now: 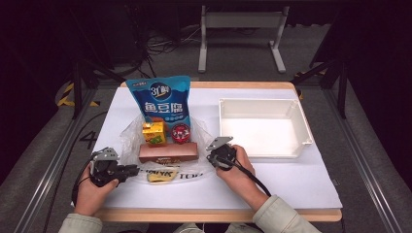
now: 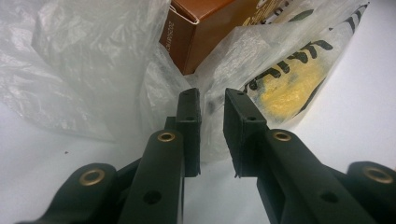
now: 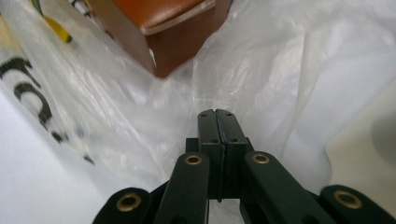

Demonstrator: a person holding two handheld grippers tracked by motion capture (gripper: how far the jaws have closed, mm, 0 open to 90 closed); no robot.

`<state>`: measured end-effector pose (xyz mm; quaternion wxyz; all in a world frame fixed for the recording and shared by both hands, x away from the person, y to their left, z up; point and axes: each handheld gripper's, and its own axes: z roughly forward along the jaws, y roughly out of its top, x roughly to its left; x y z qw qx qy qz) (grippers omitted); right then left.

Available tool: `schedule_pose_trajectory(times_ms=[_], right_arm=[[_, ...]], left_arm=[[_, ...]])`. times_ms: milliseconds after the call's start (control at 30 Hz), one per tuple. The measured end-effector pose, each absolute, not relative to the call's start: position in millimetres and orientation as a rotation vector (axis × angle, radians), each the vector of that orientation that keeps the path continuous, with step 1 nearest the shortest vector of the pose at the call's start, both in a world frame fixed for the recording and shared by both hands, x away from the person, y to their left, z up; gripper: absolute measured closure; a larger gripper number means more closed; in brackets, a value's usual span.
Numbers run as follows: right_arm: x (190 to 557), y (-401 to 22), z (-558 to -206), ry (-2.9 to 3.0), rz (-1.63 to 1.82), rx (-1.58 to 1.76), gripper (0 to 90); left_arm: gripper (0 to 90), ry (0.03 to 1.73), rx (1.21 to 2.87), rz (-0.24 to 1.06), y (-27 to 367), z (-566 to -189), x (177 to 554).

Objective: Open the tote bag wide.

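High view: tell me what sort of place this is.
Probably a lab or recording workshop, not a home: a white-topped table on a grey floor, metal frame rails beside it, loose cables and a stand behind.

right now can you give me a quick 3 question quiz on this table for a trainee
1. True or false: the white bin holds the groceries.
2. Which item stands tallest in the plastic bag? A) blue snack pouch B) brown box C) yellow carton
3. Fill in: the right hand-held gripper has its jaws ____.

Key: 1 false, the bin is empty. 2 A. 3 shut, with the tips at the bag's film; whether film is pinched cannot be told.
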<state>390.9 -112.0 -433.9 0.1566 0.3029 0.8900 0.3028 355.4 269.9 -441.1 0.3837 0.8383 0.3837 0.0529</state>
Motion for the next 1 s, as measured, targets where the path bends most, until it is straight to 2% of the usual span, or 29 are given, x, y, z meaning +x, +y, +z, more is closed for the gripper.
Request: schedule_pose_trajectory(times_ms=[367,500,700,867,1000], right_arm=[[378.0,-129.0,-437.6,2.545,0.915,0.863,89.8],[379.5,-127.5,-436.7,2.548,0.959,0.870,88.7],[380.3,-125.7,-437.1,2.553,0.955,0.864,88.4],[380.7,-126.0,-436.4,2.556,0.959,0.864,87.9],[380.9,-125.3,-435.7,2.559,0.969,0.862,87.4]], left_arm=[[75.7,0.978,2.140,0.126,269.2,-441.5,355.9],[69.8,0.944,2.116,0.145,269.8,-433.2,352.0],[57.2,0.889,2.026,0.229,279.8,-400.6,340.1],[54.2,0.893,1.956,0.311,284.0,-380.4,339.0],[51.3,0.973,1.947,0.369,277.7,-377.5,353.6]])
